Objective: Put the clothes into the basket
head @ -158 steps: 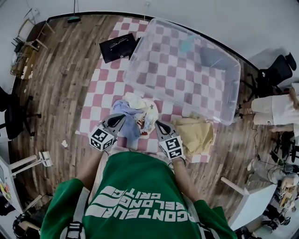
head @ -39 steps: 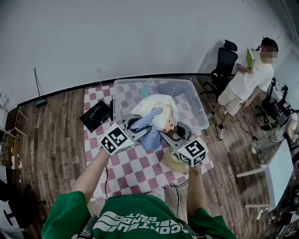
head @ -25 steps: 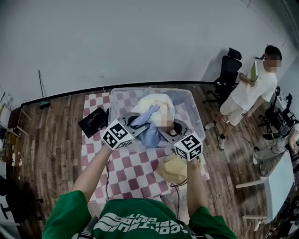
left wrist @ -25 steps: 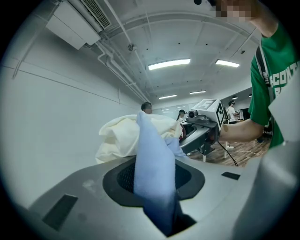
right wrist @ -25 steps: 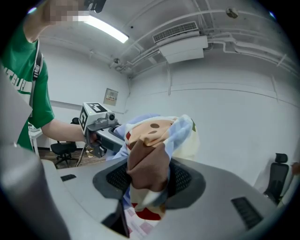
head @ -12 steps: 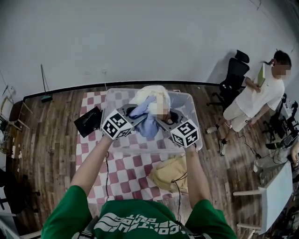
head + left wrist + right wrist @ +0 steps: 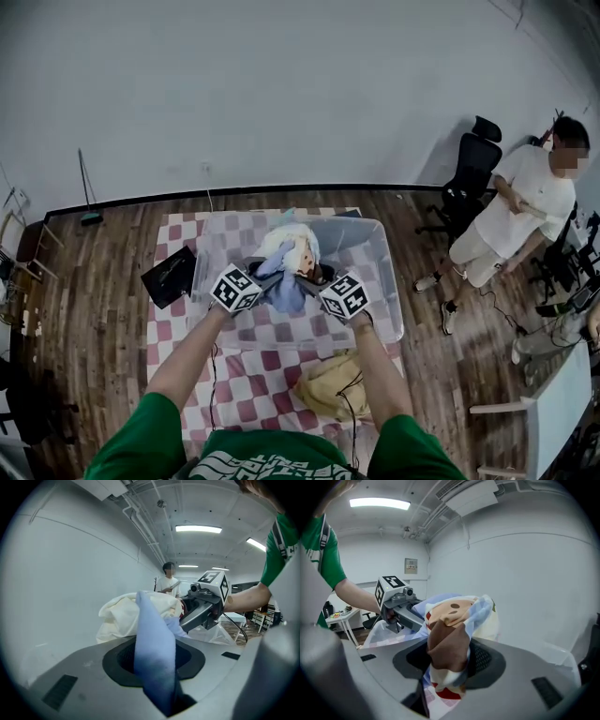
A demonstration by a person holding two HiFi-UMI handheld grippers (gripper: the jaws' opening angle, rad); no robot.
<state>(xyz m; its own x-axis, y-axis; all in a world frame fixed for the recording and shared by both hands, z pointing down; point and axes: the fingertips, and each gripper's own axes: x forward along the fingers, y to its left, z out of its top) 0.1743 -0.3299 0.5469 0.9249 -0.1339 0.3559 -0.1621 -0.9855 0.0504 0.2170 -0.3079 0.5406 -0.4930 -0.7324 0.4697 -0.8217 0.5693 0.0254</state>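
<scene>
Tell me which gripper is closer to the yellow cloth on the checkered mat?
Right. The right gripper grips the clothes bundle above the basket, and the yellow cloth lies low on that same side. The left gripper grips the bundle's other side, farther off.

We record three cloths in the held bundle: a light blue cloth (image 7: 154,658), a cream cloth (image 7: 119,616) and a printed cloth (image 7: 446,644), which is brown and tan with dark spots, pale blue edging and red-and-white checks lower down. The basket (image 7: 380,300) is clear plastic (the mat's checks show through it). The mat (image 7: 267,380) is checked pink and white, and the garment (image 7: 323,380) on it is pale yellow. The floor (image 7: 94,281) is brown wood plank. The left gripper (image 7: 255,277) and right gripper (image 7: 319,281) are grey, each with a white cube bearing black square markers. The sleeves (image 7: 131,441) are green.
</scene>
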